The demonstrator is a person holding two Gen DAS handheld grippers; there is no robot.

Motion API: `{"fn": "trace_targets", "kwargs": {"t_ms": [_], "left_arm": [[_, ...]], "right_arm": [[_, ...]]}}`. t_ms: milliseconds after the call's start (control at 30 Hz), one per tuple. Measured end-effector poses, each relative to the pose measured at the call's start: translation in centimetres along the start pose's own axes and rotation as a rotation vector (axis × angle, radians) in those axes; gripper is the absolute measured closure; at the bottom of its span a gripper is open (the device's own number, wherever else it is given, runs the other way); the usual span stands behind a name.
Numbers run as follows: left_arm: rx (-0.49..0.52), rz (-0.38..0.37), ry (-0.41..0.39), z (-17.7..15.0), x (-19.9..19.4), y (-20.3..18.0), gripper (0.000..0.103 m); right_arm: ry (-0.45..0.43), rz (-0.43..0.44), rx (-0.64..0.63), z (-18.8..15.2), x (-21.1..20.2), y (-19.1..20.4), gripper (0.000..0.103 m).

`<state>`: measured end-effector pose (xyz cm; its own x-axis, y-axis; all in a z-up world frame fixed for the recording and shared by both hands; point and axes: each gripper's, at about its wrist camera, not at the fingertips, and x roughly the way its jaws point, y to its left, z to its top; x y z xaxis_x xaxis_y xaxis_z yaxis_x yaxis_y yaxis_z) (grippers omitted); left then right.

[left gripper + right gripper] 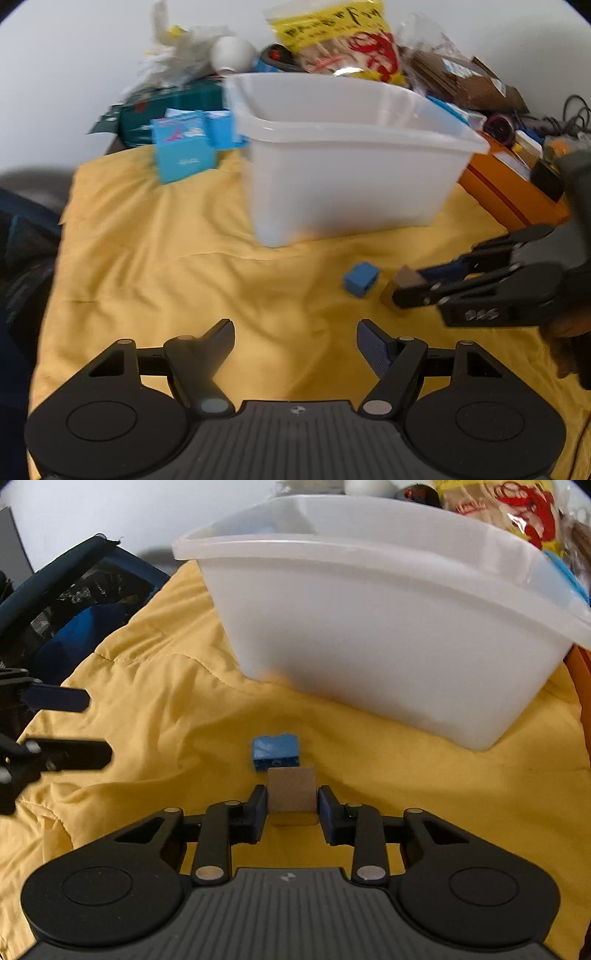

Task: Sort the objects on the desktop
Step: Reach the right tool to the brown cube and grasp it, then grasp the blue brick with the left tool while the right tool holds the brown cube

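Note:
A small brown block (291, 788) rests on the yellow cloth (147, 701), and my right gripper (291, 801) is shut on it, one pad against each side. The left wrist view shows the same grip from the side, the right gripper (410, 284) clamped on the brown block (404, 278). A small blue block (276, 751) lies on the cloth just beyond it, also seen as the blue block (361, 278) ahead and right of my left gripper (295, 343). That gripper is open and holds nothing. A white plastic bin (351, 184) stands behind both blocks.
Clutter crowds the far side behind the bin: a light-blue box (183, 147), a yellow snack bag (340, 40), an orange box (509, 192) to the right. A dark mesh chair (74, 602) is left of the cloth. My left gripper (96, 727) shows at the left edge.

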<state>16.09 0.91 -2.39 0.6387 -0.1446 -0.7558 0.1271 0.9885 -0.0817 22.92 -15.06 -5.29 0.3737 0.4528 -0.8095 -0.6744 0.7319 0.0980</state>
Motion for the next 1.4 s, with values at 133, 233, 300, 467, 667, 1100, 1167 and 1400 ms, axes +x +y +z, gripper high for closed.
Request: {"fn": "trace_targets", "kwargs": {"t_ms": [133,233,300,467,667,1100,1167,1400], "left_arm": [[0.033,-0.027,0.0,1.0,2.3,-2.5,0.028],[0.055,-0.043,0.004,1.9,4.3,-4.5,0.031],[0.084,-0.049,0.003,2.4,5.6,-5.6,0.034],[0.101,-0.045,0.038,3.0,8.1,-6.5,0.058],[0.098,-0.048,0.057,2.3,8.0,-6.4,0.081],[0.103,-0.034,0.048,1.0,4.6,-4.8,0.065],[0.087,-0.049,0.066,0.8,5.2,-4.7,0.055],[0.089,-0.065,0.077,1.0,6.3,-4.8,0.069]], "right_arm": [[-0.047,0.006,0.057,-0.9,-2.8,-1.6,0.07],[-0.066,-0.005,0.109,-2.1,-5.2,-3.1,0.07],[-0.067,-0.02,0.137,-3.4,-6.5,-4.2,0.07],[-0.074,-0.045,0.225,-6.4,-9.0,-6.5,0.07],[-0.082,-0.053,0.263,-8.0,-10.0,-7.5,0.07],[-0.101,-0.014,0.248,-7.4,-9.9,-6.0,0.07],[-0.095,-0.006,0.246,-7.4,-9.7,-5.6,0.07],[-0.087,0.002,0.254,-7.8,-9.8,-4.6,0.07]]}}
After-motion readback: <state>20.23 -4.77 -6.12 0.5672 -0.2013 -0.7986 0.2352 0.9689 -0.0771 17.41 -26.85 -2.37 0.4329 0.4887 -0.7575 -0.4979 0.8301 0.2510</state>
